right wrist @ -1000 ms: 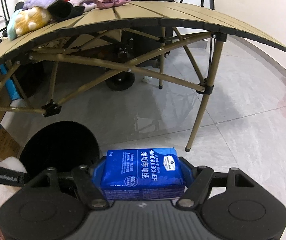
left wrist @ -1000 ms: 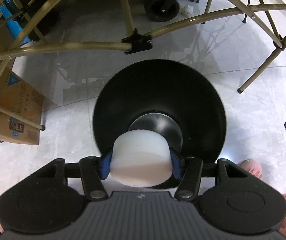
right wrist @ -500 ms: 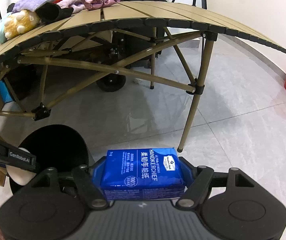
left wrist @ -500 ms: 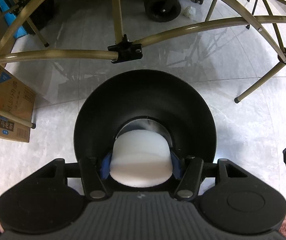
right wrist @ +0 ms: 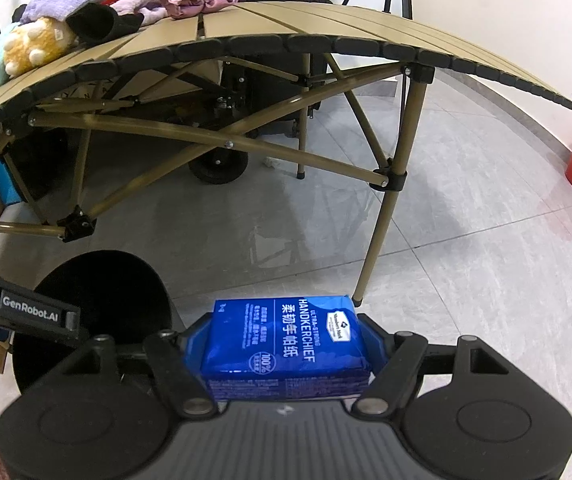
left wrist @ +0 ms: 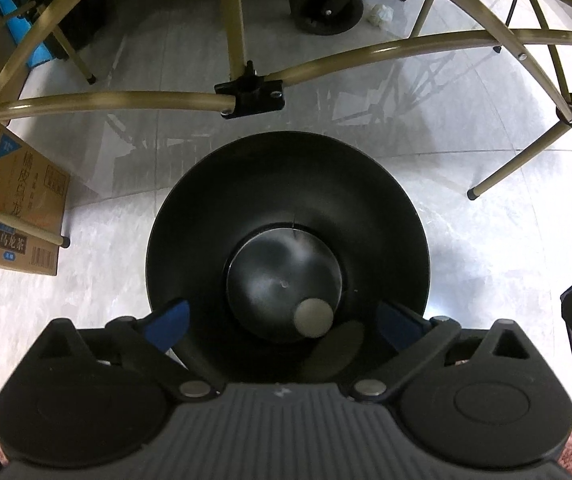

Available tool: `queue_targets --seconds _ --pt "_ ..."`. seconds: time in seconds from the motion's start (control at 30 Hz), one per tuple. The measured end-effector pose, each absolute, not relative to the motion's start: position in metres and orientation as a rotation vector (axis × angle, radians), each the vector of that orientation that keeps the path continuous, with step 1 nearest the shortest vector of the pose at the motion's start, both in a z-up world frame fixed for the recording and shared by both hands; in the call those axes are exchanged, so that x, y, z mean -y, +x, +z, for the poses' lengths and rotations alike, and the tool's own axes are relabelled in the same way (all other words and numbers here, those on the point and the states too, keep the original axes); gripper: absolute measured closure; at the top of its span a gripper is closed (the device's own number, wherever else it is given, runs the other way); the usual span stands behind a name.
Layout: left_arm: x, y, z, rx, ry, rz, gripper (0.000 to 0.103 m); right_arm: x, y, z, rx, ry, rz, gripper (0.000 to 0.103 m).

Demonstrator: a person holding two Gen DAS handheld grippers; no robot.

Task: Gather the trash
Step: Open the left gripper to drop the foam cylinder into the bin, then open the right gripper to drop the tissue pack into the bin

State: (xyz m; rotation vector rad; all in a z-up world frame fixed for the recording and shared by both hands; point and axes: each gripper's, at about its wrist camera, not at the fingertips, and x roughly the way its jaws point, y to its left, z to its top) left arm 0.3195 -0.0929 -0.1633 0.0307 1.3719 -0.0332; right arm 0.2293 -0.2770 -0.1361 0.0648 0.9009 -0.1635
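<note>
- Looking down the left wrist view: left gripper (left wrist: 281, 320) over the black bin (left wrist: 286, 184), jaws opening, nothing between them. A small pale round item (left wrist: 313, 317) lies at the bin bottom, so one piece looks binned.
- Right wrist view: right gripper (right wrist: 283, 350) clamps the blue tissue pack (right wrist: 283, 344); bin (right wrist: 101, 300) near left. Pack not yet dropped.

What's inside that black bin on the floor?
Looking down into the black bin, one small pale round piece lies at the bottom, near the wall. The left gripper, its jaws opening and empty, covers the bin's near edge, so anything there is hidden.
</note>
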Motion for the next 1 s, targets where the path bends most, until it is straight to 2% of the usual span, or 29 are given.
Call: queue_targets --seconds 1.0 --pt "0.046 0.313 -0.149 -1.365 -0.008 0.032 0.000 0.239 0.239 -0.130 -0.887 0.026 -0.082 0.030"
